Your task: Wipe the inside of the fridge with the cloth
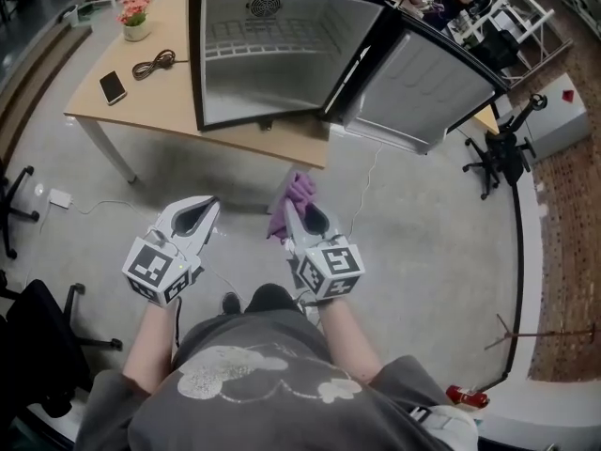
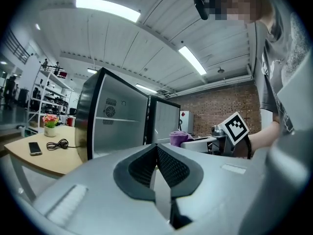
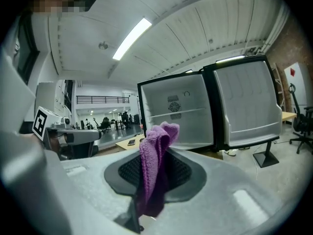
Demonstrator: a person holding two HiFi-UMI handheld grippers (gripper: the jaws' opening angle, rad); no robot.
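Right gripper (image 3: 152, 177): its jaws are clamped on the purple cloth (image 3: 155, 155), which is pinched between the dark ribbed pads. The gripper is held out over the floor, aimed at the fridge.
Purple cloth: a folded bunch stands up past the jaw tips, and a shorter end hangs below the pads. In the head view it sits at the tip of the right gripper, well short of the fridge and touching nothing else.
Left gripper (image 2: 156, 166): its jaws are drawn together with nothing between them. It is held beside the right gripper, the two apart and roughly level.
Person (image 1: 272, 374): wears a grey T-shirt, with both bare forearms reaching forward to the grippers.
Fridge (image 1: 197, 59): a small black-framed unit standing on the near edge of the table, its opening facing the person. The inside is pale and silvery.
Fridge interior: a wire shelf (image 1: 268, 40) sits high up, and a round fan vent (image 1: 266, 6) is at the top of the back wall.
Fridge door (image 1: 418, 87): swung wide open to the right, its white inner lining facing out, hanging past the table's edge.
Table (image 1: 164, 106): light wood top on white legs.
Left of the fridge, on the table: a smartphone (image 1: 113, 86), a coiled black cable (image 1: 153, 64) and a pot of pink flowers (image 1: 135, 19), all apart from one another.
Floor (image 1: 413, 252): grey, with a white power adapter (image 1: 60, 197) and a thin lead near the table leg.
Edges: a black office chair (image 1: 42, 341) is at lower left, and another black chair (image 1: 496, 153) is to the right of the door.
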